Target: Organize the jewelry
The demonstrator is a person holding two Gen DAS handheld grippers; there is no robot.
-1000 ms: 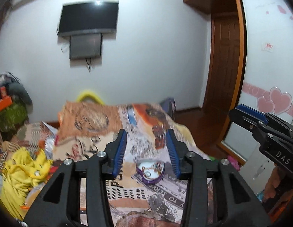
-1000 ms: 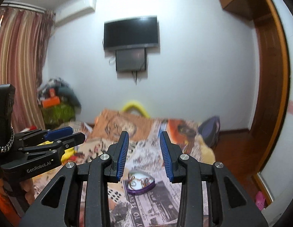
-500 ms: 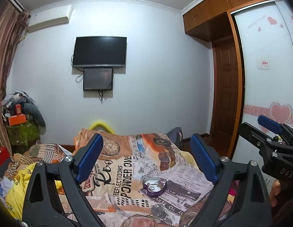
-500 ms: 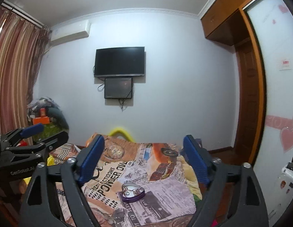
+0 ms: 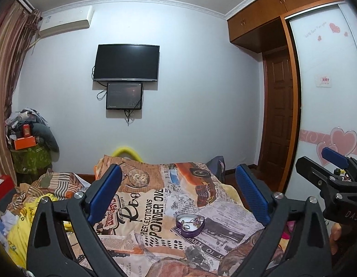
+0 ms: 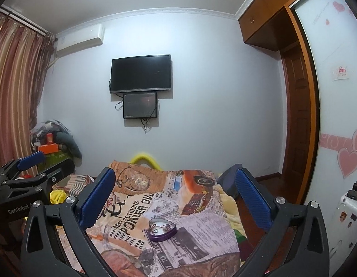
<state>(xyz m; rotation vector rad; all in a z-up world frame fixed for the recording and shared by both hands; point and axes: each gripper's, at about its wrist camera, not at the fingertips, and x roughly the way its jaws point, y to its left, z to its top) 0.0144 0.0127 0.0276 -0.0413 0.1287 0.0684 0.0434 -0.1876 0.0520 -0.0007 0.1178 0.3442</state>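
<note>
Both tongs are spread wide and hold nothing. The left gripper [image 5: 178,191] has its blue pads far apart, and so has the right gripper [image 6: 176,191]; a second ago each pair stood close together, nearly framing the tin, and half a second ago they had already sprung open to about the present width. The heart-shaped purple tin [image 5: 190,225] lies open on the printed blanket [image 5: 153,207] that covers the bed, with small pieces of jewelry [image 5: 192,221] tangled inside it; what the pieces are is too small to tell. In the left wrist view the tin sits between the two pads but well beyond and below their tips, touched by neither. In the right wrist view the same tin [image 6: 162,229] lies low between the pads, again apart from both. Since a second ago both cameras have tilted upward and drawn back: the ceiling, the air conditioner [image 5: 65,20] and the whole television [image 5: 126,62] now show, and the tin looks smaller and lower than before. The right gripper appears at the right edge of the left view [image 5: 333,161], and the left gripper at the left edge of the right view [image 6: 32,164].
</note>
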